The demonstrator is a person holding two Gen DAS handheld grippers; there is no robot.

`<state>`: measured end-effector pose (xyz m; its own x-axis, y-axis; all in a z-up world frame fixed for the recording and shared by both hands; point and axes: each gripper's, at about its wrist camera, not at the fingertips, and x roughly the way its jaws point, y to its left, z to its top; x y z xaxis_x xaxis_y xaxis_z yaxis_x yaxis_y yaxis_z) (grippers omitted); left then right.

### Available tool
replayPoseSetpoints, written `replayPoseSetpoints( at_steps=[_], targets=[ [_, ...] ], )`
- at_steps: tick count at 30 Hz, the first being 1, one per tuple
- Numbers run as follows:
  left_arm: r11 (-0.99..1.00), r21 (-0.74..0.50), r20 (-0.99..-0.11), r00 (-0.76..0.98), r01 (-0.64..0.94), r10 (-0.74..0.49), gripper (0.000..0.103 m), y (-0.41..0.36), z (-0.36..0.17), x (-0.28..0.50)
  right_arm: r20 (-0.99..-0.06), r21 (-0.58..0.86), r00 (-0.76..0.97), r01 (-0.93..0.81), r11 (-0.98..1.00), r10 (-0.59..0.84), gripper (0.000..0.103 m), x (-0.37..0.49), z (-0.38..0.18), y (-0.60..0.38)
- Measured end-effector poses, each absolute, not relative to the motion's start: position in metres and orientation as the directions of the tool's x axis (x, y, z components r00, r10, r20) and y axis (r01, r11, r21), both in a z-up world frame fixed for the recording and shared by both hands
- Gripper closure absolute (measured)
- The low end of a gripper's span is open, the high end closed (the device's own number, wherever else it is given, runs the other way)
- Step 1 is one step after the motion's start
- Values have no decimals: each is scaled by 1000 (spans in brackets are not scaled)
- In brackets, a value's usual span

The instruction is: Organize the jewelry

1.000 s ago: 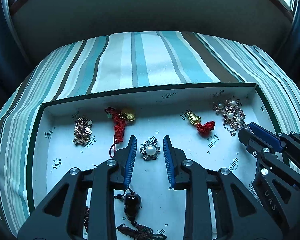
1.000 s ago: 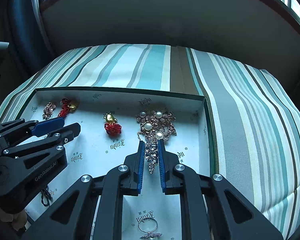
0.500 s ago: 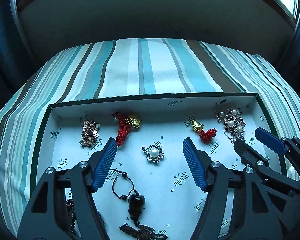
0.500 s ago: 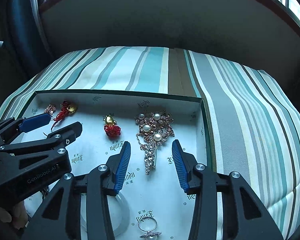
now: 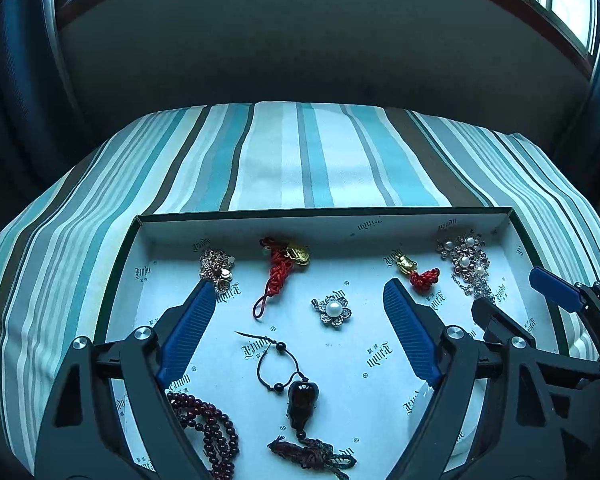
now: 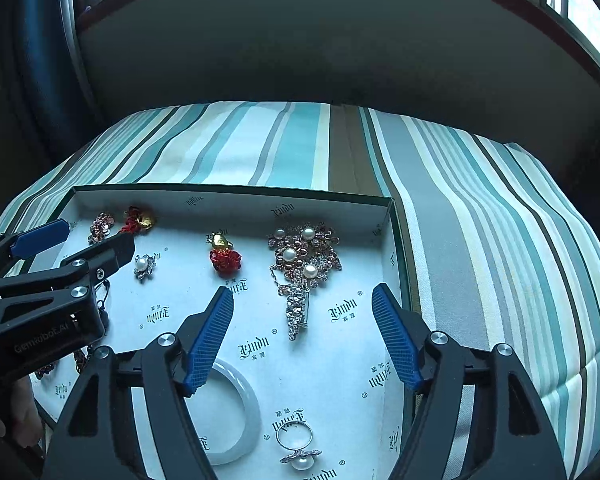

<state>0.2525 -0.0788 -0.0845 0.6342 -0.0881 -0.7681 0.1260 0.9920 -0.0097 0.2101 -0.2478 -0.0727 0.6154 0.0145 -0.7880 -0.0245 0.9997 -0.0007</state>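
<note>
A white-lined, green-edged tray (image 5: 324,216) (image 6: 236,196) holds the jewelry. My left gripper (image 5: 296,332) is open and empty above a dark pendant on a black cord (image 5: 300,396), with a pearl flower brooch (image 5: 333,310) (image 6: 143,266) lying between its fingertips. My right gripper (image 6: 302,336) is open and empty around the tail of a pearl cluster brooch (image 6: 302,260) (image 5: 466,264). Along the back lie a sequin charm (image 5: 216,268), a red-cord gold charm (image 5: 288,260) and a small gold-and-red knot charm (image 5: 414,272) (image 6: 224,254).
Dark red beads (image 5: 208,428) lie at the tray's front left. A white bangle (image 6: 236,412) and a pearl ring (image 6: 298,448) lie at the front right. The tray sits on a striped cloth (image 6: 480,220). The other gripper shows at each view's edge (image 5: 556,320) (image 6: 44,280).
Both grippers opened from nearly shut to wide open and pulled back and up. The pearl cluster brooch and the dark pendant now lie free in the tray.
</note>
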Motion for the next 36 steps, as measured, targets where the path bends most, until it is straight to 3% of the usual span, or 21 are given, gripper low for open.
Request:
replayPoseSetpoints(
  at_steps=[7,36],
  targets=[
    [991,34,-730,681,130,-64,16,-71,-70,218,-768,8,641,-8,1000,11,27,185,-58,-246],
    [999,-34,-619,785,15,-33,11,3,4,72,-639,34,767,-57,998,65,24,43,31,-215]
  ],
)
